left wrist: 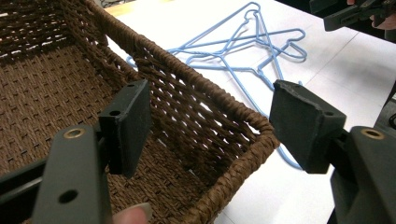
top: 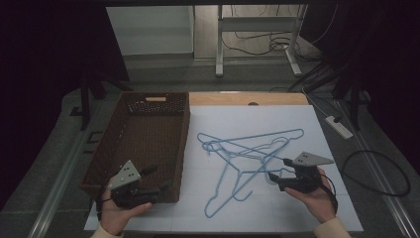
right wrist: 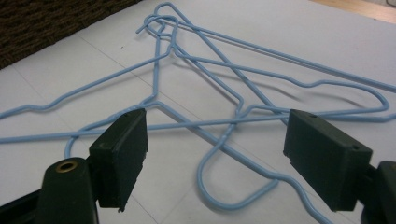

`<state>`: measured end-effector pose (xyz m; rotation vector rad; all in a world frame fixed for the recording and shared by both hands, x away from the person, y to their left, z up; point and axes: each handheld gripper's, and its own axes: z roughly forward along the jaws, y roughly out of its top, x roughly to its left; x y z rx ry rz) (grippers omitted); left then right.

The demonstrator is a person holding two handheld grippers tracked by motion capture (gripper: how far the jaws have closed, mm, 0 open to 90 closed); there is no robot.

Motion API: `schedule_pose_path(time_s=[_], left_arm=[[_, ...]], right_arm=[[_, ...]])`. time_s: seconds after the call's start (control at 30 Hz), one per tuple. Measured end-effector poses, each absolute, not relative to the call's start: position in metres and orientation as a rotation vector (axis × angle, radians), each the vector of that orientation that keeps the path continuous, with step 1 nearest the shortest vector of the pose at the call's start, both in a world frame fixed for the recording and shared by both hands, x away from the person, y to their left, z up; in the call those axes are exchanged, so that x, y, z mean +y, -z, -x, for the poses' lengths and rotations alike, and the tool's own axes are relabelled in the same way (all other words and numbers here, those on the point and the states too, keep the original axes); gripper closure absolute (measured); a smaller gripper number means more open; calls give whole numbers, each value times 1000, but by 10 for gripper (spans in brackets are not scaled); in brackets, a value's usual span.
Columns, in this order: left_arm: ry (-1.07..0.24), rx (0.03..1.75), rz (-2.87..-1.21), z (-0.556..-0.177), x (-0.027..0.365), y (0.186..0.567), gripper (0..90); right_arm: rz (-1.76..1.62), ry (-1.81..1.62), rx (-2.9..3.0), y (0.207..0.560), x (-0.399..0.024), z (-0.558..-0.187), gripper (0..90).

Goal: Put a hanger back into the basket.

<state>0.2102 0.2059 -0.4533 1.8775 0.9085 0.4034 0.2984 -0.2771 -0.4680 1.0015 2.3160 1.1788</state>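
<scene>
A tangle of light-blue wire hangers (top: 247, 156) lies on the white sheet (top: 297, 124) in the middle of the table. My right gripper (top: 277, 171) is open at the tangle's right edge, low over the sheet. In the right gripper view the hangers (right wrist: 210, 60) lie just ahead of this gripper (right wrist: 215, 135), and a hook curves between the jaws. A brown woven basket (top: 143, 134) stands empty on the left. My left gripper (top: 157, 181) is open at its near right corner. In the left gripper view that gripper (left wrist: 212, 112) straddles the basket's wall (left wrist: 187, 93), with the hangers (left wrist: 243, 46) beyond.
A strip of bare wood tabletop (top: 247, 98) runs behind the sheet. A white power strip (top: 339, 126) and cables lie on the floor to the right. Metal desk legs (top: 219, 44) stand at the back. The right gripper (left wrist: 350, 14) appears far off in the left gripper view.
</scene>
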Motion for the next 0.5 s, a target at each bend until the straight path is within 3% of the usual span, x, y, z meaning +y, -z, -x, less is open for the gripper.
schedule_pose_path(time_s=[0.5], left_arm=[[-398,895,-1883,-211,203,453,311]], right_arm=[[-967,-1094,2440,453,-229,-331,265]])
